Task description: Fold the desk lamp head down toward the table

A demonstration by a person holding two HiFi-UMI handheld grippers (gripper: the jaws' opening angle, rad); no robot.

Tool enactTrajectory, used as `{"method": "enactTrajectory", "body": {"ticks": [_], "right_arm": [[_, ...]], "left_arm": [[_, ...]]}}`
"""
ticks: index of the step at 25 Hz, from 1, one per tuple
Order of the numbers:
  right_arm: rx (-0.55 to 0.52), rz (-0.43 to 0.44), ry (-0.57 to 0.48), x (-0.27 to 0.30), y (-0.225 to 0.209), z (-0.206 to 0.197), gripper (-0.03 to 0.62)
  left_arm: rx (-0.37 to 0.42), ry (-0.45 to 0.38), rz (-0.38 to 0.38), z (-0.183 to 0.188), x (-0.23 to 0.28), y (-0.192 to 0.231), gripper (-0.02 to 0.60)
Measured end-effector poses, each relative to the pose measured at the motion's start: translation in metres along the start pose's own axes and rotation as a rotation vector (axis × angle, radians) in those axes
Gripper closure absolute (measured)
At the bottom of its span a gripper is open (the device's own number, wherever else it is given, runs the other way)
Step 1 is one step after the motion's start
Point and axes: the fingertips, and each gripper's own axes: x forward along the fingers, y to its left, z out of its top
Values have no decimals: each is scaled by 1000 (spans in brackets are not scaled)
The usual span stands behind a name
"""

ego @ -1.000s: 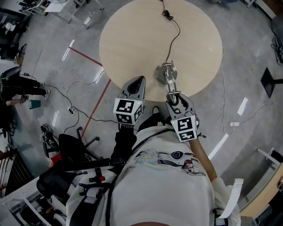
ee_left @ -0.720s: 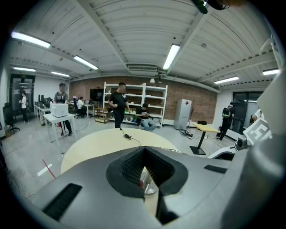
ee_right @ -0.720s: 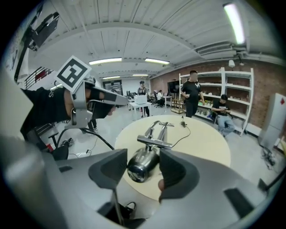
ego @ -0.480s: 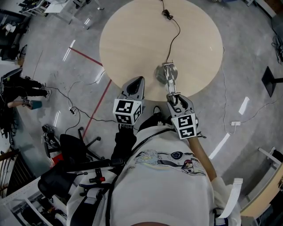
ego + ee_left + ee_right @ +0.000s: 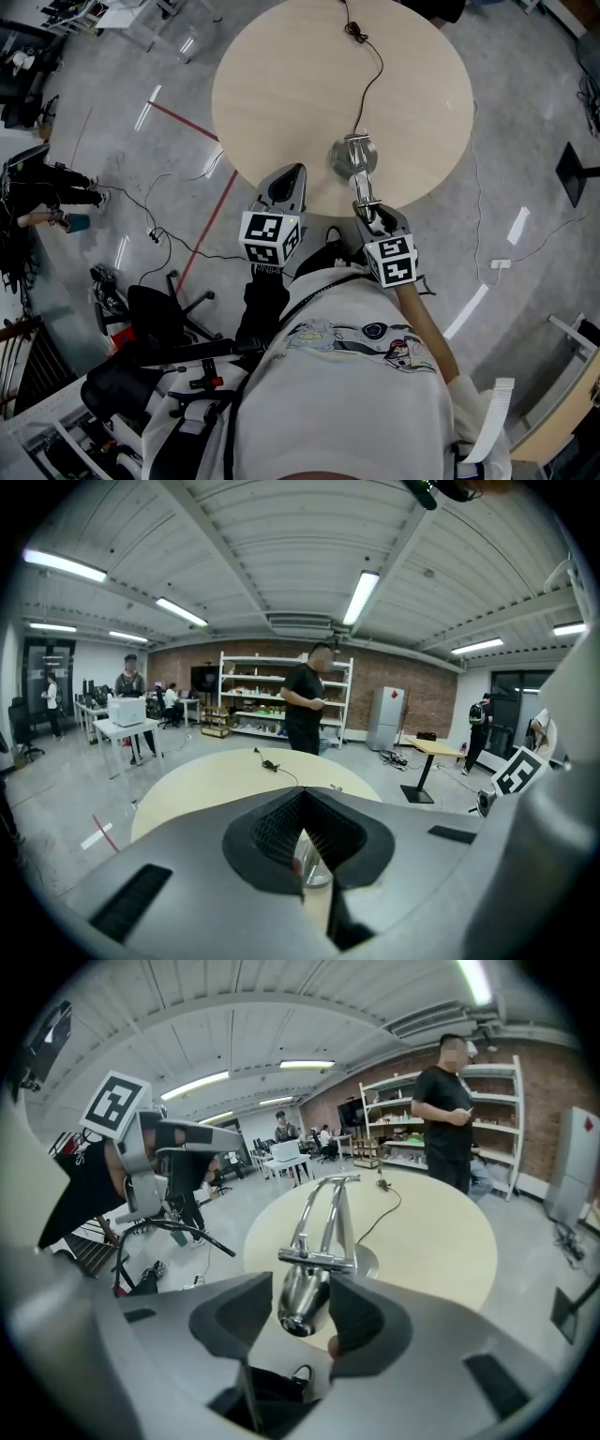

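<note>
- Lamp head [image 5: 302, 1302]: polished metal, likely slippery and stiff-hinged, at the worktop's [image 5: 281, 84] lower edge.
- Right gripper [image 5: 368, 208] fingers, just closing, flank the lamp head without pressing it yet; take its barrel.
- Left gripper [image 5: 289, 178] fingers together, empty.

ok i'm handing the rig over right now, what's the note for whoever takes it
Left gripper: shut, empty, at the near edge of the table.
Right gripper: jaws have just been closing around the lamp head, which sits between them; no firm grip visible yet.
Lamp: base on the table near the person, arm raised, cord running to the far side.
Done: head reached.
Left: clamp it and fold it down toward the table.
</note>
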Motion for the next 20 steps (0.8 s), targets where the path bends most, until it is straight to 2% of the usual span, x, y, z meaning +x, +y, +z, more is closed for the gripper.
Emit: {"method": "enactTrajectory", "body": {"ticks": [20], "right_arm": [[35, -9, 93, 33, -14, -29, 396]], "left_arm": [[-12, 1, 30, -6, -4, 13, 580]]}}
